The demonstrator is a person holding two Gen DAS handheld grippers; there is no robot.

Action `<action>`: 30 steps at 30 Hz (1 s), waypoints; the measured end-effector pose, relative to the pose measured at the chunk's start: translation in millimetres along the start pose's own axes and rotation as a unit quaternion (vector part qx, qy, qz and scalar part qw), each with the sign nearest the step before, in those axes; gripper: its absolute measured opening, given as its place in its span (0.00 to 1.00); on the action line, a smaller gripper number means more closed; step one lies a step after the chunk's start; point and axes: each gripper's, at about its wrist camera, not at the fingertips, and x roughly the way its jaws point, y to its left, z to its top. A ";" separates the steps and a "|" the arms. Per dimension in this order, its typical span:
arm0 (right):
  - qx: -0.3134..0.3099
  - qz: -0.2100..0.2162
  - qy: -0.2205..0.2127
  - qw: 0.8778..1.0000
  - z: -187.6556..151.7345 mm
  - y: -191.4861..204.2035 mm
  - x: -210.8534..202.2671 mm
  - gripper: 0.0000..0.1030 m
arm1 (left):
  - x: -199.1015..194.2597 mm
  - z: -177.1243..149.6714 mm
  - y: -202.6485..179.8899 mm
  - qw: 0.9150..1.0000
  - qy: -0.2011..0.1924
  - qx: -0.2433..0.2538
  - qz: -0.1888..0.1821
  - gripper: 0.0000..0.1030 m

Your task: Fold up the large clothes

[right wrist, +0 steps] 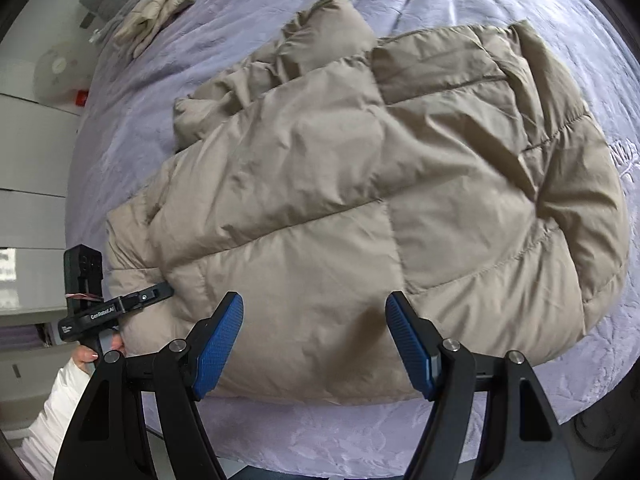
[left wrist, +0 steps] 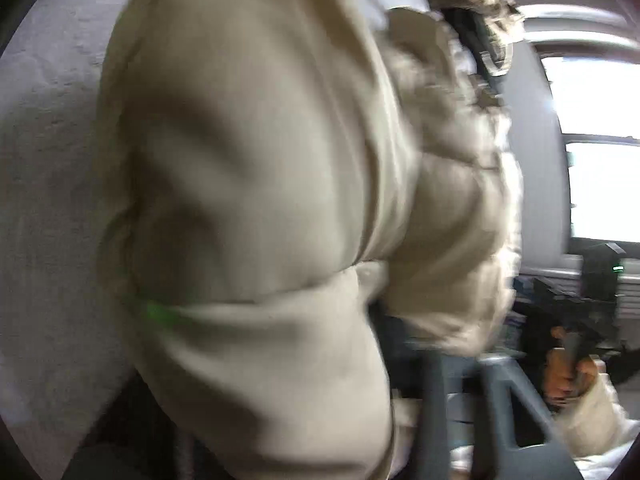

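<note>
A large beige puffer jacket (right wrist: 360, 200) lies spread on a lavender bedspread (right wrist: 160, 80). My right gripper (right wrist: 314, 320) is open and empty, its blue pads (right wrist: 220, 340) hovering over the jacket's near edge. My left gripper (right wrist: 160, 290) is shut on the jacket's left edge, seen in the right wrist view. In the left wrist view the jacket (left wrist: 248, 200) fills the frame, blurred and lifted close to the camera, hiding the left fingertips. The right gripper's handle and hand (left wrist: 572, 356) show at lower right there.
A folded beige garment (right wrist: 160, 8) lies at the bed's far left corner. A white cabinet (right wrist: 28, 208) stands left of the bed. A bright window (left wrist: 600, 140) is at right in the left wrist view.
</note>
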 end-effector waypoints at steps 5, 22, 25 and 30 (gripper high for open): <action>-0.033 -0.005 -0.044 0.999 -2.4 17.5 -7.0 0.52 | -15.9 -7.2 -23.4 1.000 -0.014 0.027 0.007 0.26; -0.033 0.123 -0.010 0.992 52.6 -9.2 93.8 0.06 | -35.4 -22.5 -197.7 0.995 -0.049 0.082 0.032 0.26; -0.018 0.153 -0.010 0.988 51.0 -21.5 98.9 0.04 | -13.0 -22.6 -240.6 0.992 -0.037 0.108 0.055 0.26; 0.024 0.210 0.004 0.977 42.8 -51.9 84.4 0.04 | 23.8 -19.5 -295.1 0.986 -0.015 0.147 0.082 0.26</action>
